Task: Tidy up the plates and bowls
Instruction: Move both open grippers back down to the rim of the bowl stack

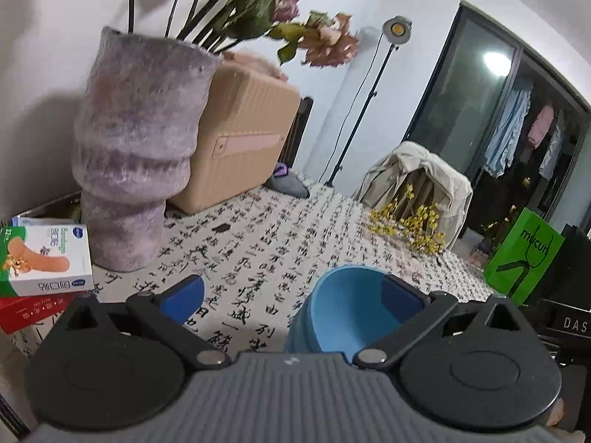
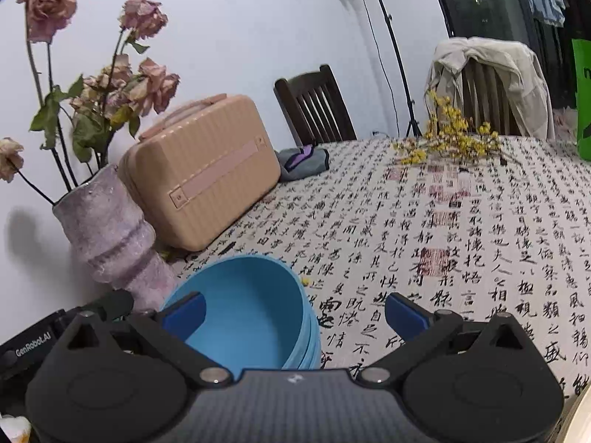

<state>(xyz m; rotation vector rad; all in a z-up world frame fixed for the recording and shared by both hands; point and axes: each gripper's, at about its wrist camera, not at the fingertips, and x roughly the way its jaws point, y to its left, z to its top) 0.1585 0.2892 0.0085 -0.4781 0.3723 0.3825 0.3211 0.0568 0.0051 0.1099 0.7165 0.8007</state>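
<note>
A stack of light blue bowls (image 1: 343, 313) stands on the calligraphy-print tablecloth (image 1: 266, 243). In the left wrist view the bowls sit low and right of centre. My left gripper (image 1: 291, 299) is open; its right finger reaches inside the top bowl's rim and its left finger is out over the cloth. In the right wrist view the same bowls (image 2: 251, 313) sit low and left. My right gripper (image 2: 295, 313) is open; its left finger is over the bowl's near rim, its right finger over the cloth. Neither gripper holds anything.
A fuzzy purple vase (image 1: 136, 151) of dried roses and a tan case (image 1: 240, 129) stand at the back left. Small boxes (image 1: 44, 258) lie left. Yellow flowers (image 2: 450, 140), a draped chair (image 2: 491, 81), a green bag (image 1: 524, 254) and a grey cloth (image 2: 303, 162) are farther off.
</note>
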